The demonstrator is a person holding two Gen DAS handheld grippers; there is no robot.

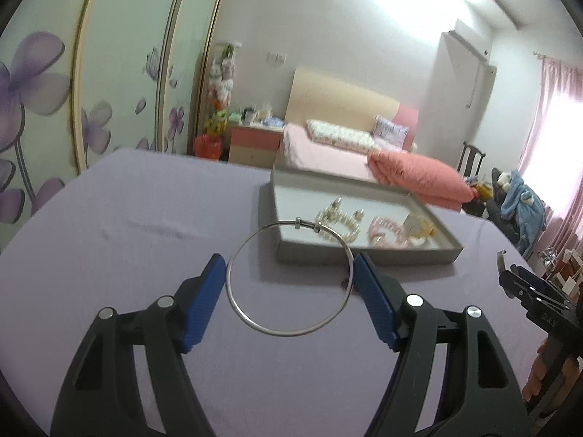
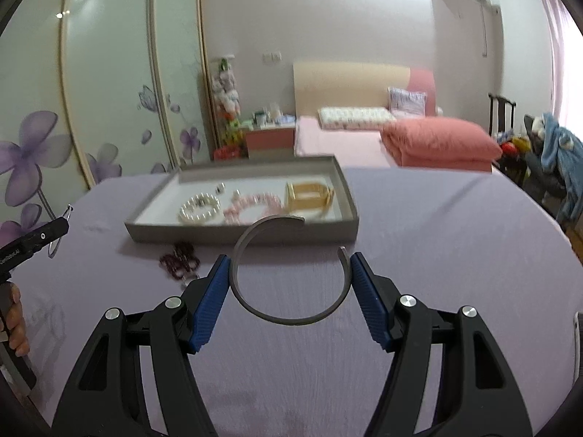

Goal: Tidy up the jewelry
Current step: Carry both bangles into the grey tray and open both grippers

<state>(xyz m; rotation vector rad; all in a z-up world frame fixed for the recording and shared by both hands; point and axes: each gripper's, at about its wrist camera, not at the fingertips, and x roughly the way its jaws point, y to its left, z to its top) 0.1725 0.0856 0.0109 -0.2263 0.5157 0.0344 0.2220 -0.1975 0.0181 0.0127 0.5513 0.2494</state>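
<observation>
My left gripper (image 1: pixel 289 275) is shut on a thin silver bangle (image 1: pixel 277 329), held above the purple tablecloth just in front of the grey tray (image 1: pixel 364 255). My right gripper (image 2: pixel 291 273) is shut on a dark open cuff bracelet (image 2: pixel 291 320), also held above the cloth before the tray (image 2: pixel 237 235). The tray holds a pearl bracelet (image 2: pixel 199 208), a pink bead bracelet (image 2: pixel 255 204) and a gold bracelet (image 2: pixel 309 195). A dark red bead bracelet (image 2: pixel 180 260) lies on the cloth in front of the tray.
The table is covered by a purple cloth (image 1: pixel 145 218). The right gripper shows at the right edge of the left wrist view (image 1: pixel 528 291); the left one shows at the left edge of the right wrist view (image 2: pixel 36 238). A bed (image 2: pixel 364 138) and wardrobe stand behind.
</observation>
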